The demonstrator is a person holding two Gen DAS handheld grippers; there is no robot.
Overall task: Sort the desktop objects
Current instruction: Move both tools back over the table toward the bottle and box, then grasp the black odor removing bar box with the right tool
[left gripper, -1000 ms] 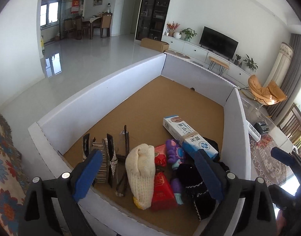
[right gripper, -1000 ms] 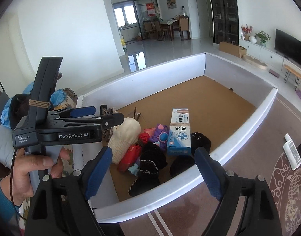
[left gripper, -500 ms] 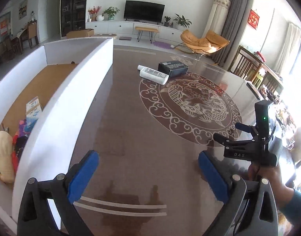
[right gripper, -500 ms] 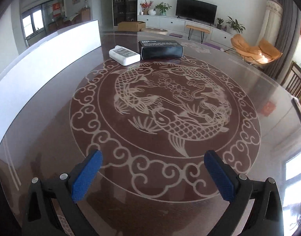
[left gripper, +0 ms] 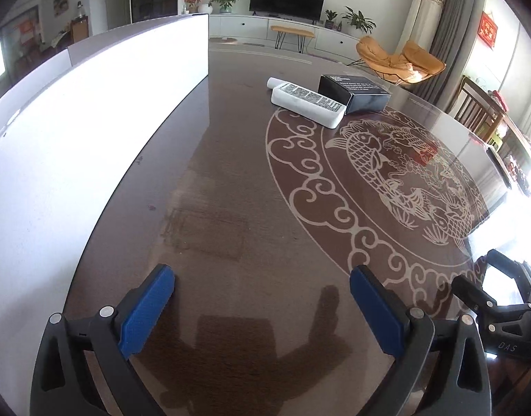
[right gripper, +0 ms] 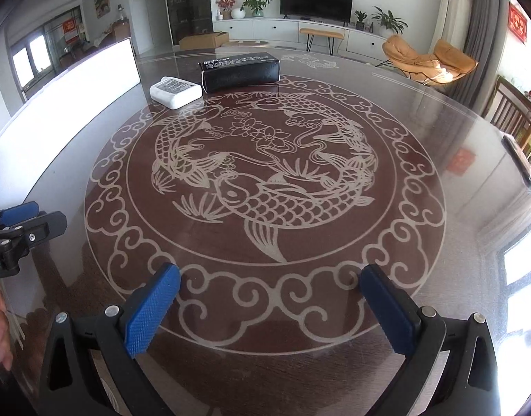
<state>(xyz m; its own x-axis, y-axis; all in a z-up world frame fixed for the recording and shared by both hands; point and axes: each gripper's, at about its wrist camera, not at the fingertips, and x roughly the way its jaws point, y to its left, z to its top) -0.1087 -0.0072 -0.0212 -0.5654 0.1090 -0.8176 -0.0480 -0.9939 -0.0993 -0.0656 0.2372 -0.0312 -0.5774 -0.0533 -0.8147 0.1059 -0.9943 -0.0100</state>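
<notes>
My left gripper [left gripper: 262, 284] is open and empty, low over the dark brown table beside the outer white wall of the big box [left gripper: 74, 131]. My right gripper [right gripper: 270, 286] is open and empty over the fish pattern in the table's middle. A white remote-like device [left gripper: 307, 102] [right gripper: 175, 92] and a black box [left gripper: 355, 92] [right gripper: 239, 71] lie side by side at the far side of the table, well ahead of both grippers. The items inside the white box are hidden by its wall. The right gripper shows at the left wrist view's right edge [left gripper: 501, 298].
The glossy table [right gripper: 438, 159] bears a round koi pattern [right gripper: 262, 180]. The white box wall [right gripper: 68, 97] runs along the left. A dark flat object [right gripper: 521, 163] lies at the table's right rim. Chairs and a TV cabinet stand beyond.
Both grippers swung from the filled white box to the bare table on its right. In the last half second the left one came lower and closer to the box wall.
</notes>
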